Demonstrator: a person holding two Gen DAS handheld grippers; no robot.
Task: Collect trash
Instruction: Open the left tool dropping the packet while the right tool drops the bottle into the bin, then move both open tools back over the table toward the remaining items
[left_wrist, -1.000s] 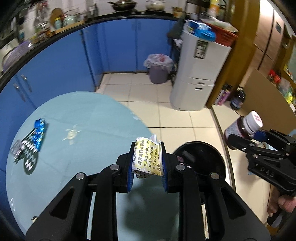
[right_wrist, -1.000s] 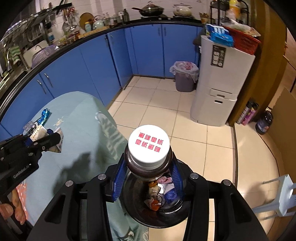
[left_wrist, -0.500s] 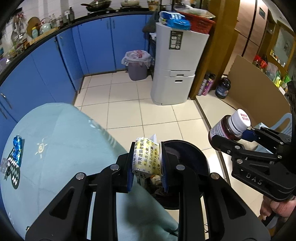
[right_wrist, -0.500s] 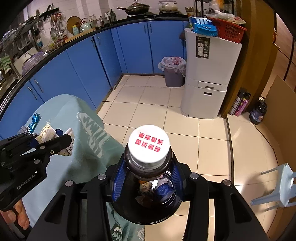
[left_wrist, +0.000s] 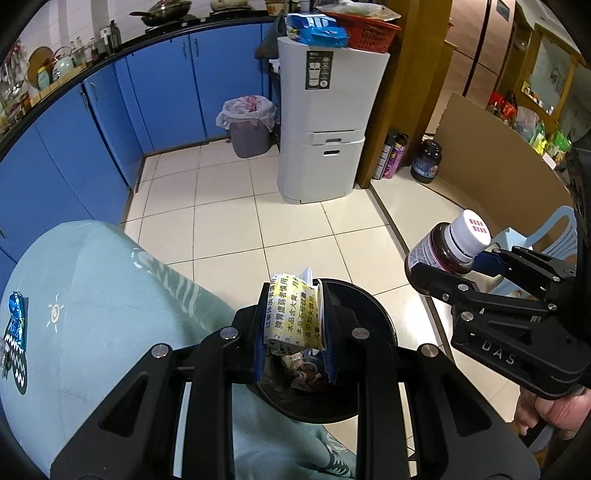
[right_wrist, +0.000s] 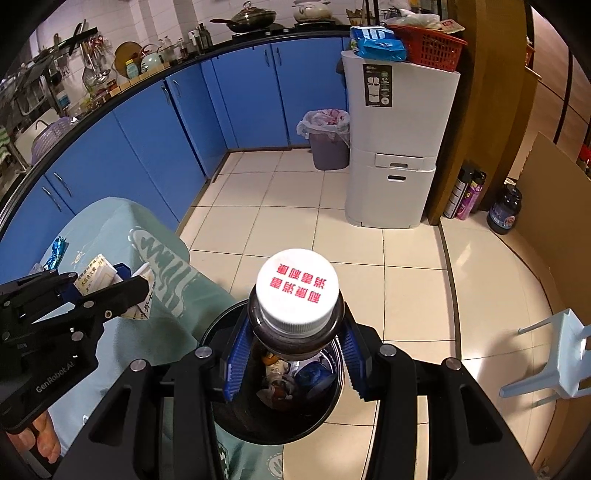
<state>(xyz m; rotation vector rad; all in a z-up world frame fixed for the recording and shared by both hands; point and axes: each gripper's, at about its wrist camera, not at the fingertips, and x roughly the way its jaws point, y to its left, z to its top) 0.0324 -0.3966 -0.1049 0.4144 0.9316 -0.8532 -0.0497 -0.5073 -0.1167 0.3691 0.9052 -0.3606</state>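
My left gripper (left_wrist: 295, 332) is shut on a folded yellow-and-white paper leaflet (left_wrist: 293, 314) and hangs over the near rim of a black round trash bin (left_wrist: 373, 310) on the floor. Several pieces of trash lie inside the bin. My right gripper (right_wrist: 295, 354) is shut on a brown bottle with a white cap (right_wrist: 297, 291), held directly above the bin (right_wrist: 221, 332). In the left wrist view the bottle (left_wrist: 448, 247) is to the right of the bin. The right wrist view shows the left gripper (right_wrist: 110, 284) with the leaflet (right_wrist: 94, 275) at the left, over the table's edge.
A table with a teal cloth (left_wrist: 92, 295) stands left of the bin; a blue wrapper (left_wrist: 16, 314) lies on it. Further off are blue cabinets (right_wrist: 147, 147), a grey lined bin (left_wrist: 247, 125), a white appliance (left_wrist: 325, 129), cardboard (left_wrist: 491, 158) and a pale blue chair (right_wrist: 554, 354).
Both grippers have moved away from the table to the black bin. The leaflet was over the cloth and is now over the bin's rim. Both grips are unchanged.
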